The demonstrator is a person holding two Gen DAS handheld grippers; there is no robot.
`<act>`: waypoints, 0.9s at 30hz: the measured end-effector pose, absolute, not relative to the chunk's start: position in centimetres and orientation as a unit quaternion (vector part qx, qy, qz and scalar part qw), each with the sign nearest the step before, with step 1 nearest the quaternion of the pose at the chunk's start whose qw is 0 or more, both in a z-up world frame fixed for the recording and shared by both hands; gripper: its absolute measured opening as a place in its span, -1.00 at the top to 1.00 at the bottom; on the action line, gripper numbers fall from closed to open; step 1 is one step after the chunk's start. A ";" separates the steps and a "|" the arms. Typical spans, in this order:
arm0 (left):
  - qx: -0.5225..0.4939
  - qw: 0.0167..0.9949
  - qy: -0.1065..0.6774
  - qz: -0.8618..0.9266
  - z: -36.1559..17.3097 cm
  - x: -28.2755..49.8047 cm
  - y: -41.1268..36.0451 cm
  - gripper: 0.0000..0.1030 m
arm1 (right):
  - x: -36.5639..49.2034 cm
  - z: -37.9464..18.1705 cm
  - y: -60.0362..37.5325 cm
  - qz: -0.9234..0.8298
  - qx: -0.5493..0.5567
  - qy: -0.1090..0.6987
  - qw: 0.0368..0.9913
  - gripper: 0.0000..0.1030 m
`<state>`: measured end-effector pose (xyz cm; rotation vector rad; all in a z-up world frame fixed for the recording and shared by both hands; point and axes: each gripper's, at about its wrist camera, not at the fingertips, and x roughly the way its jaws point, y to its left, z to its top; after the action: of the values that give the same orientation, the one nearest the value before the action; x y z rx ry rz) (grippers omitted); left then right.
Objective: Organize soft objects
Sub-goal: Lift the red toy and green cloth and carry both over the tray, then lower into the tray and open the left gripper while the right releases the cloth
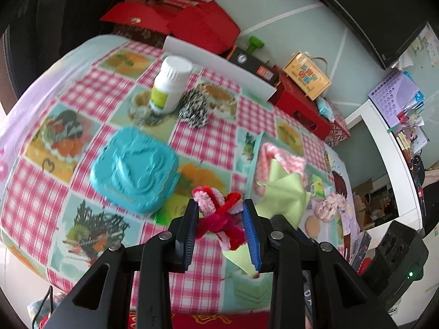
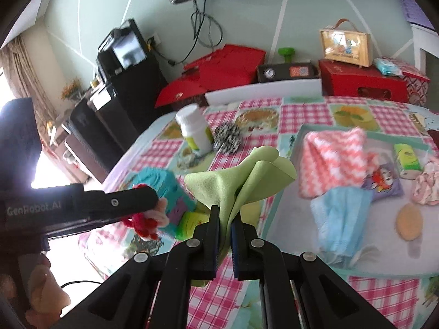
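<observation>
My left gripper (image 1: 219, 205) is shut on a tangle of red and pink fuzzy chenille stems (image 1: 219, 219), held above the checked tablecloth (image 1: 197, 142). My right gripper (image 2: 226, 213) is shut on a light green cloth (image 2: 241, 181) that fans upward from its jaws. The left wrist view has the same green cloth (image 1: 285, 192) just right of the stems. In the right wrist view the left gripper (image 2: 153, 208) comes in from the left with the stems (image 2: 145, 222). A teal-rimmed tray (image 2: 301, 131) holds a pink chevron cloth (image 2: 334, 159), a blue face mask (image 2: 340, 219) and a pink scrunchie (image 2: 428, 186).
A teal plastic box (image 1: 134, 170), a white bottle (image 1: 170, 82) and a black-and-white scrunchie (image 1: 194, 107) lie on the table. Red boxes (image 1: 203, 24) and a yellow carton (image 1: 307, 76) stand behind its far edge. A hand (image 2: 41, 288) shows at lower left.
</observation>
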<state>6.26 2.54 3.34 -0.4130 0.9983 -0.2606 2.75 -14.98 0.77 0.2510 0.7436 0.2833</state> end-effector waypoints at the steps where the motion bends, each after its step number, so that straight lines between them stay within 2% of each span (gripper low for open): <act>1: -0.194 0.851 0.471 -0.125 3.6 6.4 2.3 0.35 | 2.7 1.1 -15.5 0.131 0.124 0.354 0.918 0.85; 13: -0.146 0.871 0.436 -0.175 7.8 8.5 -4.2 0.35 | 1.5 4.3 -24.3 0.040 0.176 0.288 0.940 0.85; 27: -0.090 0.861 0.446 -0.226 7.0 10.1 -12.6 0.35 | -0.8 5.1 -33.2 -0.089 0.202 0.257 0.941 0.85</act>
<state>10.14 -12.59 6.97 -0.1896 0.9360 -0.4733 -0.80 -33.16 5.14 0.4119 0.5249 -0.1819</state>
